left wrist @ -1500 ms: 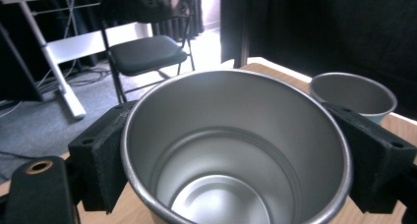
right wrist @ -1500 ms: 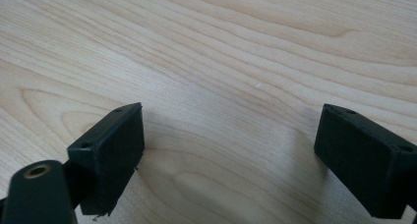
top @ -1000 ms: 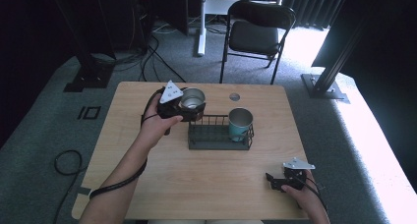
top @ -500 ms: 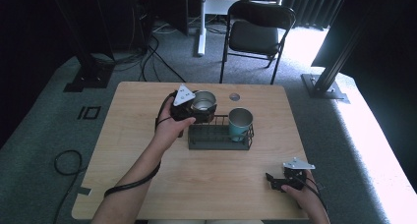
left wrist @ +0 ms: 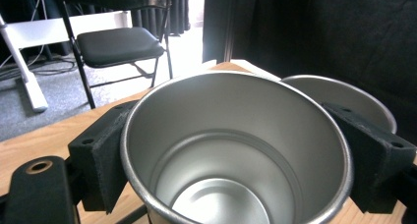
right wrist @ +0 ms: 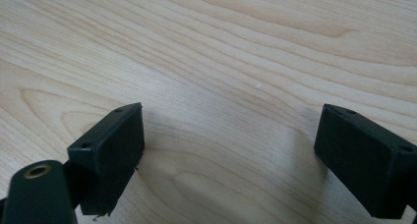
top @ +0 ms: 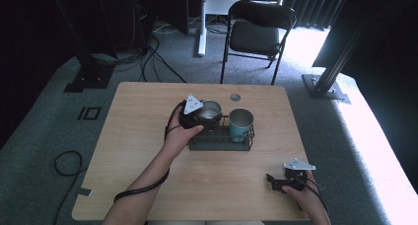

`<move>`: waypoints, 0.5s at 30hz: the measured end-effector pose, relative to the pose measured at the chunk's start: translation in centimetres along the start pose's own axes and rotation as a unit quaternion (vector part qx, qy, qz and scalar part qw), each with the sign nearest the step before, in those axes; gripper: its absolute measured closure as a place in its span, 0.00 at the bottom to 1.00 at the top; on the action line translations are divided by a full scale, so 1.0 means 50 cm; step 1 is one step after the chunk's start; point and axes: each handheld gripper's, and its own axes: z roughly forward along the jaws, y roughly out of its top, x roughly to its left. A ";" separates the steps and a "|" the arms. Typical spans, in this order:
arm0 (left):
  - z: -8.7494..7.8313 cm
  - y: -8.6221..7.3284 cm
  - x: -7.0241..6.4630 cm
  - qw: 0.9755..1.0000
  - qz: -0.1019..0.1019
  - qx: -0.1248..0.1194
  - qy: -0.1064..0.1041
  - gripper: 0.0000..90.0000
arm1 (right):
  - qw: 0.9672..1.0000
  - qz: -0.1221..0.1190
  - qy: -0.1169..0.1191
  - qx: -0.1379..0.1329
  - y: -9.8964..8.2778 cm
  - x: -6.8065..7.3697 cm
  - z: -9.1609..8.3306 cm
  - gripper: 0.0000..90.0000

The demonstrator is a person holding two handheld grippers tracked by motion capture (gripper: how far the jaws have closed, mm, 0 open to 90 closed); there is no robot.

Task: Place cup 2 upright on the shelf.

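Nearest the person, well short of the rack, the right gripper lies on the table, its jaws wide apart over bare wood. Farther off, the left gripper clamps a steel cup by its sides at the rack's left end. A teal cup stands in the rack's right end. Beyond the rack stands a black chair.

Two metal cups: one plain steel cup and one teal-sided steel cup. One black wire rack. One wooden table. One black folding chair. Two claws.
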 end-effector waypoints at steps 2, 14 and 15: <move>0.004 -0.009 -0.001 1.000 -0.003 -0.001 0.002 0.16 | 1.000 0.000 0.000 0.000 0.000 0.000 0.000 0.12; 0.030 -0.053 -0.011 1.000 -0.019 0.001 0.015 0.16 | 1.000 0.000 0.000 0.000 0.000 0.000 0.000 0.12; 0.032 -0.056 -0.011 1.000 -0.020 -0.001 0.017 0.16 | 1.000 0.000 0.000 0.000 0.000 0.000 0.000 0.12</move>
